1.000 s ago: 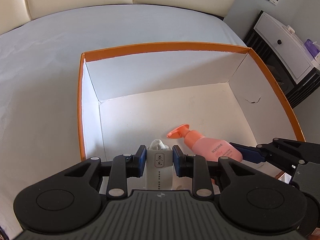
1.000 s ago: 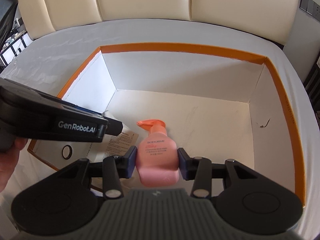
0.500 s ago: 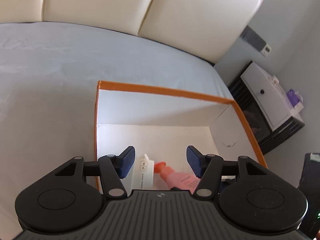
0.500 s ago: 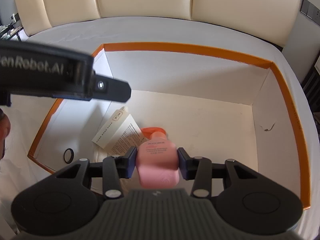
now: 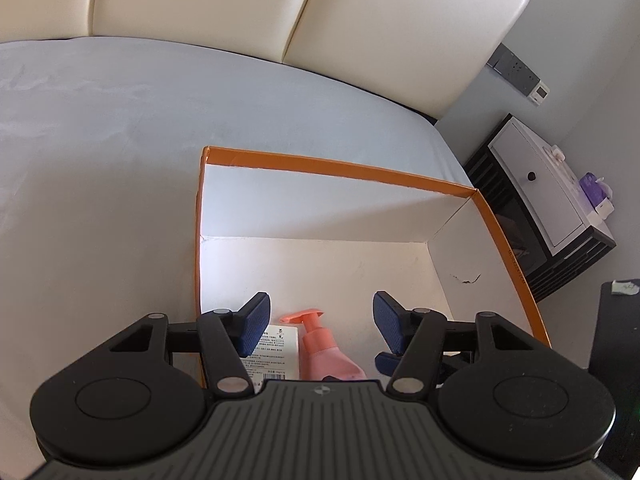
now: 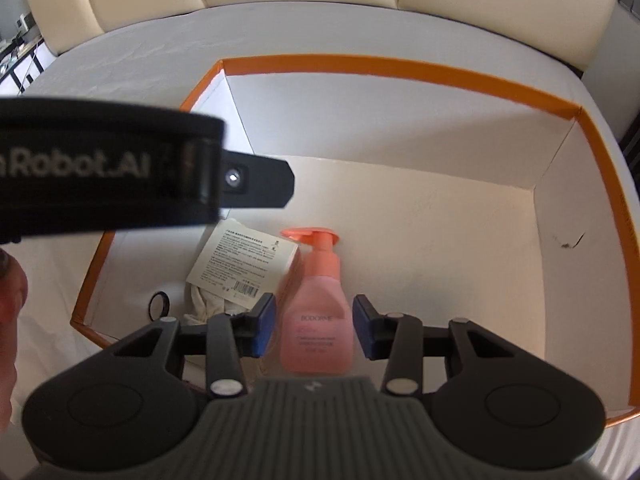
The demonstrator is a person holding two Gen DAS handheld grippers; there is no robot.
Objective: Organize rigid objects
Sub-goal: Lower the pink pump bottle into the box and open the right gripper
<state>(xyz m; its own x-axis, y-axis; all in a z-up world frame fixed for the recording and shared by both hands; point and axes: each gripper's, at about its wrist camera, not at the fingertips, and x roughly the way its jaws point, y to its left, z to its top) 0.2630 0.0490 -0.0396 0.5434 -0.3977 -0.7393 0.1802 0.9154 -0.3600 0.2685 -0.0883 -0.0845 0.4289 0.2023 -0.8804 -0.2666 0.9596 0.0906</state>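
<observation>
A pink pump bottle (image 6: 318, 316) lies on the floor of the orange-rimmed white box (image 6: 400, 68), next to a white printed carton (image 6: 244, 266). My right gripper (image 6: 314, 330) is open, its pads a little apart from the bottle's sides. My left gripper (image 5: 322, 326) is open and empty, raised above the box's near left part; the carton (image 5: 276, 350) and bottle (image 5: 326, 354) show below it. The left gripper's body (image 6: 112, 176) crosses the left of the right wrist view.
The box (image 5: 340, 168) sits on a bed with a pale sheet (image 5: 100, 140) and cream headboard (image 5: 280, 4). A black ring (image 6: 159, 305) and a crumpled cloth (image 6: 208, 304) lie in the box's near left corner. A white bedside cabinet (image 5: 548, 192) stands at right.
My left gripper let go of the carton, opened wide and rose away. My right gripper opened off the pink bottle, which now lies on the box floor.
</observation>
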